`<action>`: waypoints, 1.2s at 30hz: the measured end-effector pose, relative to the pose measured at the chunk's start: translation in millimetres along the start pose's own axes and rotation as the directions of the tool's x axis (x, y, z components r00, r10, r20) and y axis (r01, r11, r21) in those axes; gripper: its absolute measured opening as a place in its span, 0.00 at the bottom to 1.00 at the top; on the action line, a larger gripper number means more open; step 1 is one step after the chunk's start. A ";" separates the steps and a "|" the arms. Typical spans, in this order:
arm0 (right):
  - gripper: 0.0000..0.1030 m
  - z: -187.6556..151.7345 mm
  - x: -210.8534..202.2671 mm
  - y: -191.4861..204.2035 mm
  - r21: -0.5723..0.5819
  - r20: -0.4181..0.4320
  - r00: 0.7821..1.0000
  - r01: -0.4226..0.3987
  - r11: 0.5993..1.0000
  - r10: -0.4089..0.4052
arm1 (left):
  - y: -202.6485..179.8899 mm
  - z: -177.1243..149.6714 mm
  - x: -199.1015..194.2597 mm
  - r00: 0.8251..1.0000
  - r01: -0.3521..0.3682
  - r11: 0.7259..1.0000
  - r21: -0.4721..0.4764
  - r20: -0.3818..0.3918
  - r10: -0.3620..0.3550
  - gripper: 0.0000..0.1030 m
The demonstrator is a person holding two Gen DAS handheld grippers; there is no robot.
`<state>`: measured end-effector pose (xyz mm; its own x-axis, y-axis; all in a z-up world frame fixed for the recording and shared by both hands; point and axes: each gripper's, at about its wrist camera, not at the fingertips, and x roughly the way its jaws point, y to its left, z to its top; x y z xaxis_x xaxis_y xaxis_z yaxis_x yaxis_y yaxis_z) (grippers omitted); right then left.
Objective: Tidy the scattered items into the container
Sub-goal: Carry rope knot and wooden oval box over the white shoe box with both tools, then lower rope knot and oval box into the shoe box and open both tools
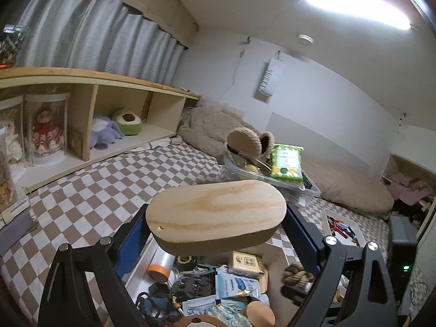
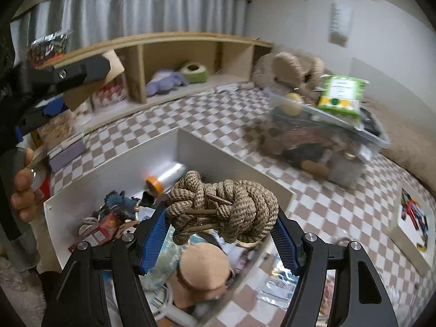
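My white bin (image 2: 114,169) holds tape (image 2: 163,177) and clutter. My left gripper (image 1: 215,218) pinches a wooden board (image 1: 215,212), my right gripper (image 2: 220,231) a rope knot (image 2: 223,207), both above it on the checked bedding (image 2: 207,120).

Home bedroom; checkered bedding (image 1: 90,190); plush toys (image 1: 105,133)

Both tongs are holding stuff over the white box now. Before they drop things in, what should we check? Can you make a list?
1. Left tongs gripping the wooden oval piece: ok.
2. Right tongs gripping the rope knot: ok.
3. Rope knot above the white box: ok.
4. Wooden oval piece above the box: ok, clutter shows beneath it.
5. Room left in the box: ok, bare floor near the tape roll.
6. Whether the two tongs would bump when letting go: cannot tell.
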<state>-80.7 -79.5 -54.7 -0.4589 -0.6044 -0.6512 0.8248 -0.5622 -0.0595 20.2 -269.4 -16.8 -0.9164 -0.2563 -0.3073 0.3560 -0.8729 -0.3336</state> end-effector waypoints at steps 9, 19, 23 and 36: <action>0.69 34.1 72.2 3.4 0.130 -0.200 0.958 -0.184 0.974 0.207 | 22.8 0.5 2.5 1.000 -0.022 0.998 -0.065 -0.006 0.021 0.91; 0.69 42.5 150.8 -3.3 0.360 -0.320 0.901 -0.170 0.917 0.292 | 41.9 0.2 3.2 1.000 -0.022 0.993 -0.117 -0.006 0.021 0.91; 0.69 40.5 169.6 -11.0 0.430 -0.323 0.897 -0.144 0.891 0.301 | 45.0 -1.1 6.8 1.000 -0.013 0.991 -0.131 -0.016 0.011 0.91; 1.00 46.7 154.5 -22.2 0.466 -0.226 0.938 -0.131 0.875 0.261 | 43.9 -3.7 14.7 0.999 -0.023 0.991 -0.129 -0.039 0.018 0.91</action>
<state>-185.3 -186.8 -118.6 -0.1407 -0.5863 -0.7978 0.6283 -0.6756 0.3857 23.1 -309.9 -39.2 -0.9020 -0.2555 -0.3480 0.3976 -0.8058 -0.4388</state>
